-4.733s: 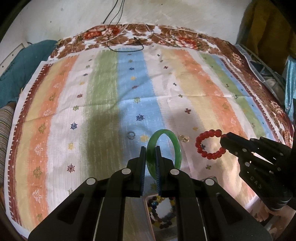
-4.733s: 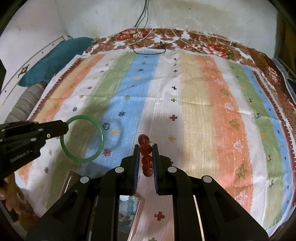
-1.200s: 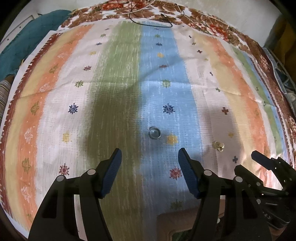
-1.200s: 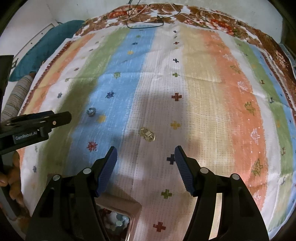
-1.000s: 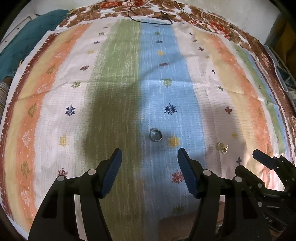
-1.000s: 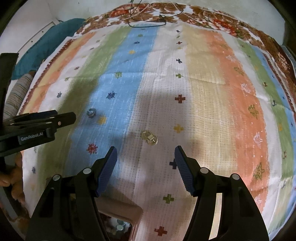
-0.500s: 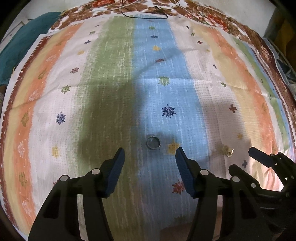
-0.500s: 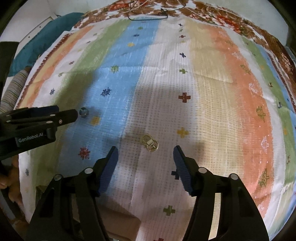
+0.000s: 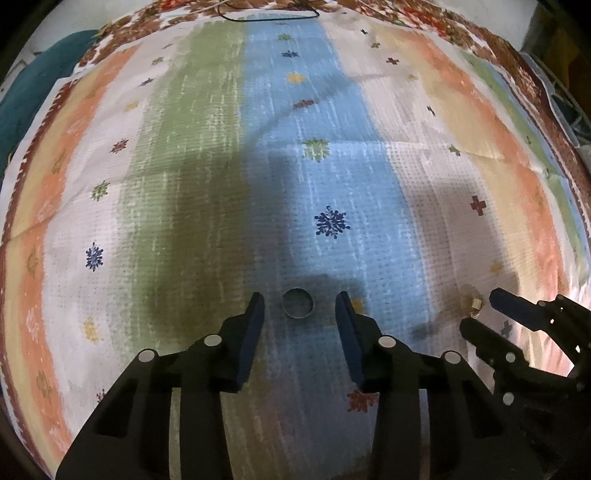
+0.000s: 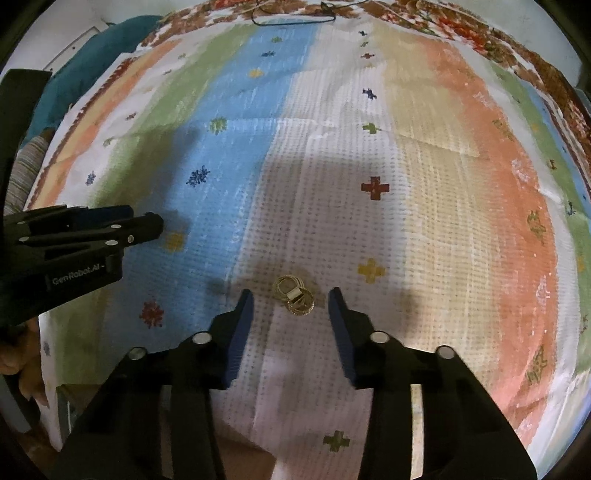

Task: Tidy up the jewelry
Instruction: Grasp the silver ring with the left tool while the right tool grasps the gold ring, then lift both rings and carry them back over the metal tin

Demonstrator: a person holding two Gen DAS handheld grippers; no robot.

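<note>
A silver ring (image 9: 297, 303) lies on the blue stripe of the striped cloth (image 9: 207, 192), between the tips of my open left gripper (image 9: 300, 306). A pair of gold rings (image 10: 294, 294) lies on the white stripe, between the tips of my open right gripper (image 10: 291, 300). The gold rings also show in the left wrist view (image 9: 473, 306), at the tips of the right gripper (image 9: 491, 314). In the right wrist view the left gripper (image 10: 147, 225) enters from the left and hides the silver ring.
The striped cloth (image 10: 424, 166) covers the whole surface, with a floral border and a black cable (image 9: 266, 14) at the far edge. A teal cushion (image 10: 85, 62) lies off the cloth at the far left. A corner of a box (image 10: 66, 406) shows at lower left.
Earlier the left gripper held a green bangle and the right a red bead bracelet; both are gone. Both grippers are open and have moved forward and down until each ring sits between their tips.
</note>
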